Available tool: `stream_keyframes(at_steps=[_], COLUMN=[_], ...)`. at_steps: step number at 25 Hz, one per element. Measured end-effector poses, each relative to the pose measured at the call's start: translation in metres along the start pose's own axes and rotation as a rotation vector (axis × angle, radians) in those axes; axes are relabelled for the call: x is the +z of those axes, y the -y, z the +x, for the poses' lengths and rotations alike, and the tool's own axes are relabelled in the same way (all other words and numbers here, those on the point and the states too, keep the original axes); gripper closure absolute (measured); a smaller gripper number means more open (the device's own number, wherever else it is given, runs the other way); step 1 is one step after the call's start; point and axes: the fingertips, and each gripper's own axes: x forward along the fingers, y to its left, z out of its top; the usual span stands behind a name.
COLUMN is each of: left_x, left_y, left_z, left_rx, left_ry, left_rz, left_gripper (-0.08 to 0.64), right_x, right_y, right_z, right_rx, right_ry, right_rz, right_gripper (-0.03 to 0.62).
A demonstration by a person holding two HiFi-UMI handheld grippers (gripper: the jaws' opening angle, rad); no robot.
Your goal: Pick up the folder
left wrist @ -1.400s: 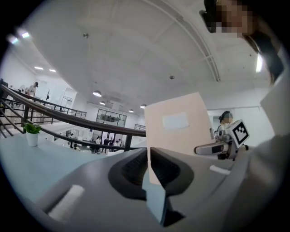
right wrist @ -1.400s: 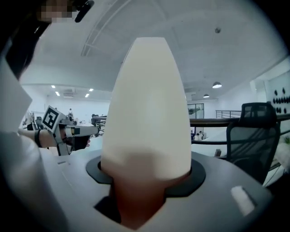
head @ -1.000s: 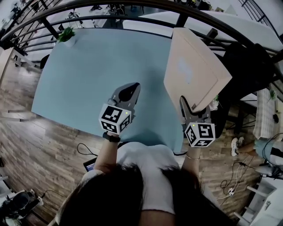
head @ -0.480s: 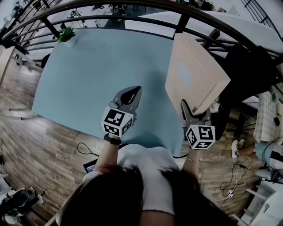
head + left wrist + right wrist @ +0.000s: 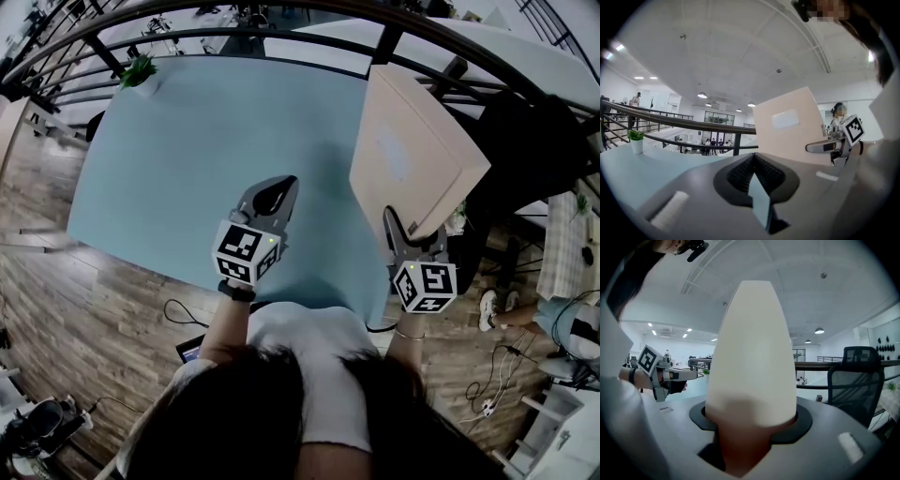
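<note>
A: Where is the folder?
B: Folder (image 5: pixel 412 150) is up off the table (image 5: pixel 187 159), held clear of the blue top; beige, with its broad face toward the head camera and a pale label patch on that face; it stands tilted over the table's right-hand edge, far end up near the dark railing (image 5: pixel 281 37).

A: What carries it?
B: Right gripper (image 5: pixel 413 236); jaws stand wide and clamp the folder's near lower end; in the right gripper view the folder fills the gap between them and rises straight ahead like a blunt cone.

A: And the other tong?
B: Left gripper (image 5: pixel 273 194) is pinched tight with nothing in it; jaws together, and in its own view only a sliver of blue table shows at the seam; it hovers over the near part of the table, left of the folder and apart from it; roughly level, pointing away from the person.

A: Surroundings?
B: Small potted plant (image 5: pixel 141 72) at the table's far left corner, well apart from both grippers; dark office chair (image 5: pixel 855 376) beyond the right edge; wood floor (image 5: pixel 84 309) below the table on the left.
</note>
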Motion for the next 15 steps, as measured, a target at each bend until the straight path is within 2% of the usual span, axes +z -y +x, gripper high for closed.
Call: stream_keyframes(at_steps=[15], left_x=[-0.0022], left_y=[-0.0018], left_z=[0.0072], left_rx=[-0.012], left_ry=[-0.009], left_rz=[-0.006], left_gripper=[0.502], right_x=[-0.0046], right_y=[0.0010], right_z=[0.0055], right_rx=[0.008], right_ry=[-0.014], right_rz=[0.010], right_gripper=[0.324])
